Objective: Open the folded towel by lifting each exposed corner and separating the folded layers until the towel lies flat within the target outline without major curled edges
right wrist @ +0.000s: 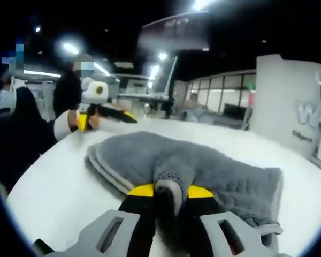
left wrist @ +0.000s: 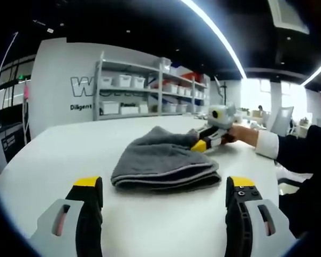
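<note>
A grey towel lies folded in several layers on the white table, just beyond my left gripper. That gripper's jaws stand wide open, level with the towel's near fold and holding nothing. At the towel's far right edge, my right gripper is shut on the cloth, with a hand behind it. In the right gripper view, my right gripper pinches a raised fold of the towel between its yellow-tipped jaws. Across the towel, the left gripper hovers over the table in a hand.
Shelves with white bins stand against a lettered wall behind the table. A dark sleeve with a white cuff reaches in from the right. The round table edge curves close on the left. People and desks sit far behind.
</note>
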Demonstrator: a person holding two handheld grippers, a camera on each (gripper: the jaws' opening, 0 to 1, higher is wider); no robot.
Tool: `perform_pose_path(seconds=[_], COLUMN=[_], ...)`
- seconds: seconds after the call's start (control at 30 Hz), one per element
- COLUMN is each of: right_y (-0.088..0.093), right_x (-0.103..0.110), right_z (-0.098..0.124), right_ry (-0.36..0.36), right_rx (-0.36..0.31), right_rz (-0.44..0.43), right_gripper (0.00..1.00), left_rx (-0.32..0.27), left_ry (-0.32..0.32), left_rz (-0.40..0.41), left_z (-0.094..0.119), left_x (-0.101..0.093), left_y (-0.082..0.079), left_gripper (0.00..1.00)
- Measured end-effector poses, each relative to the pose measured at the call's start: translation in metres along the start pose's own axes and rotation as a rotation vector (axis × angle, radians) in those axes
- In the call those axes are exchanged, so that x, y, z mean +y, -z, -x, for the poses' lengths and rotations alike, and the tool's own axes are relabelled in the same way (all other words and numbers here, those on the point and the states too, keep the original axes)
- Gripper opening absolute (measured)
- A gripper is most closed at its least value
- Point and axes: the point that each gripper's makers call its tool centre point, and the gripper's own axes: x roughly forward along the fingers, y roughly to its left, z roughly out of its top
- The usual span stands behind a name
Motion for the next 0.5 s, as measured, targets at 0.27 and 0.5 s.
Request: perform_pose_path(seconds=[0.27, 0.5], right_y=[-0.002, -0.003], right_x=[0.005, 0.004], right_z=[-0.001, -0.001], right_ry=[-0.006, 0.005], right_rx=[0.013, 0.016], right_rz=[-0.087, -0.051], right_gripper=[0.16, 0.19], left_rx=[-0.002, -0.030], left_ry=[0.010, -0.002], left_rz=[-0.029, -0.099], left_z=[-0.002, -0.006], left_x=[-0.003, -0.012], left_y=[-0.001, -0.007], left_gripper=[0.93, 0.89])
